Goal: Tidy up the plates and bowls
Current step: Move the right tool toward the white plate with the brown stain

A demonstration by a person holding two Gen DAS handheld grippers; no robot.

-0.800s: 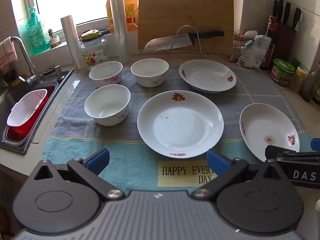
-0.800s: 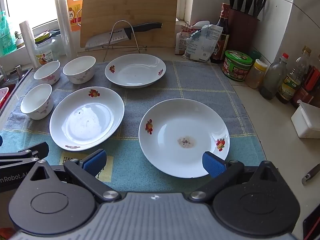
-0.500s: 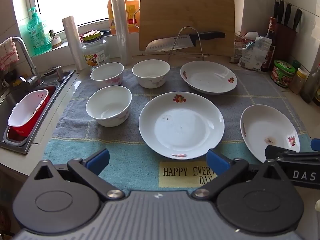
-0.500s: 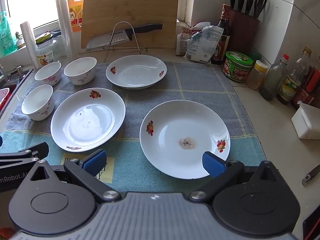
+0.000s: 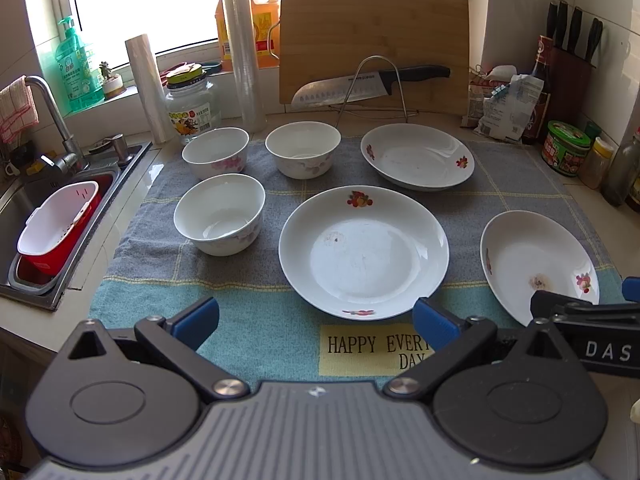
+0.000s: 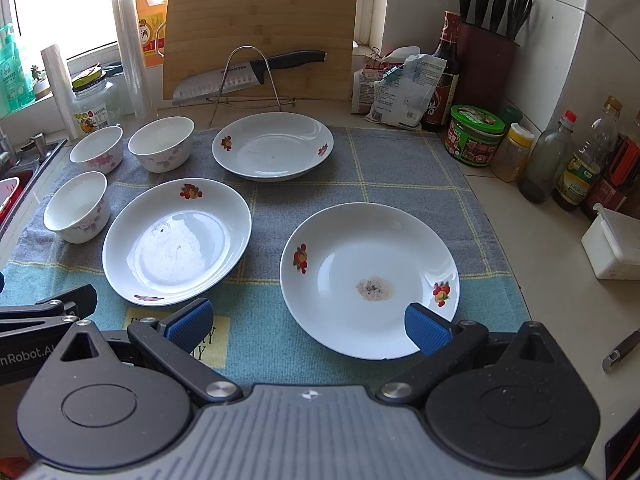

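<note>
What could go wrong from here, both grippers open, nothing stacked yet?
1. The stained plate carries dried residue; stacking it may soil another plate.
2. The right gripper sits by the left gripper; reaching for the middle plate together might make them collide.
3. The towel could slip or bunch when a plate rim is levered up.

Your left gripper (image 5: 316,316) hovers, blue-padded jaws wide apart, before a white flower-printed ceramic plate (image 5: 363,252). Three white ceramic bowls (image 5: 219,213) stand beyond, left.
</note>
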